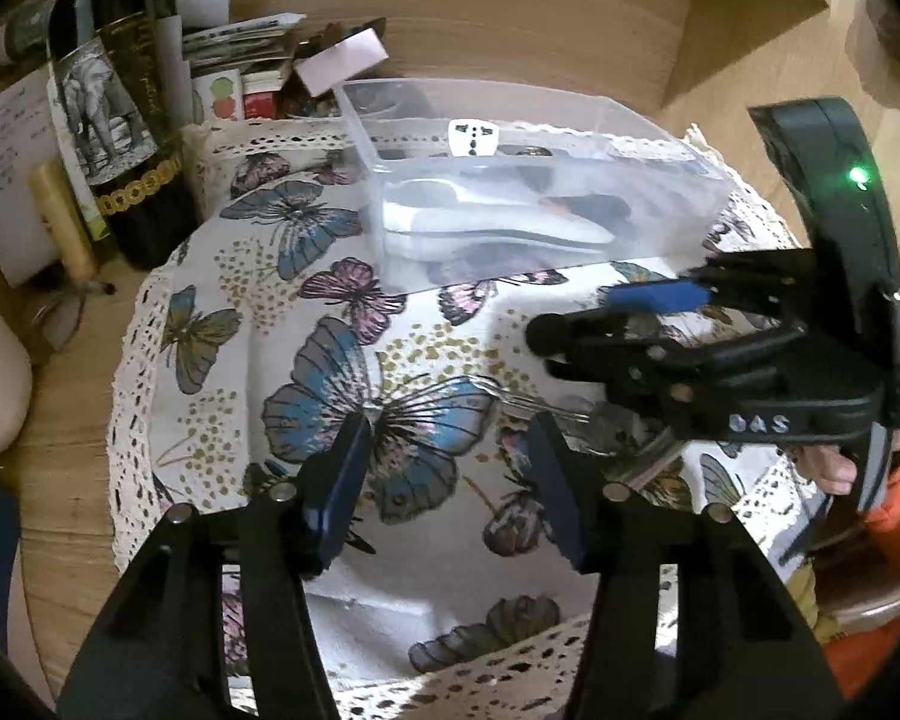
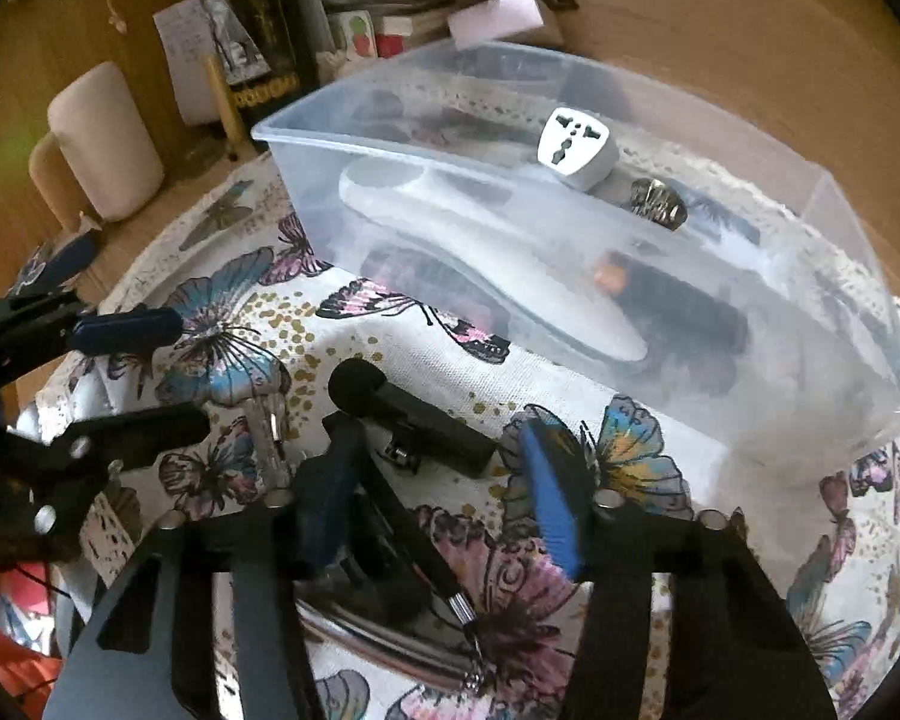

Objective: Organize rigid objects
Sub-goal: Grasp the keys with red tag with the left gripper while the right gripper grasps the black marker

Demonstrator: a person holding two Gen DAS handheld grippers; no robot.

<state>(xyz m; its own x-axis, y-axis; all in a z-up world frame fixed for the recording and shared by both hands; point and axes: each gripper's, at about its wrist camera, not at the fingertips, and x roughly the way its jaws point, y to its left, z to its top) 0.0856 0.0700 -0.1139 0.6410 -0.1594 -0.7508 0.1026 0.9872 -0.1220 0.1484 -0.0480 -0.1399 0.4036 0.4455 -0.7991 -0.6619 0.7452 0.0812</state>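
A clear plastic bin [image 1: 660,180] [image 2: 750,396] stands on the butterfly cloth [image 1: 258,276] [image 2: 570,594]. It holds a white plug adapter [image 1: 473,138] [image 2: 576,150], a white handled device [image 2: 510,276] and dark items. My right gripper [image 2: 444,480] [image 1: 624,315] is open around a small black clip microphone [image 2: 414,420], which lies between its fingers; its foam tip shows in the left wrist view [image 1: 549,333]. A metal fork [image 1: 546,402] and a metal utensil [image 2: 390,642] lie on the cloth beneath it. My left gripper [image 1: 447,468] [image 2: 150,372] is open and empty over the cloth.
A dark wine bottle [image 1: 114,108] with an elephant label, papers and small boxes [image 1: 240,60] crowd the back left. A cream cylinder [image 2: 108,144] stands at the left on the wooden table [image 1: 66,492]. A wooden box wall [image 1: 744,18] rises at the back right.
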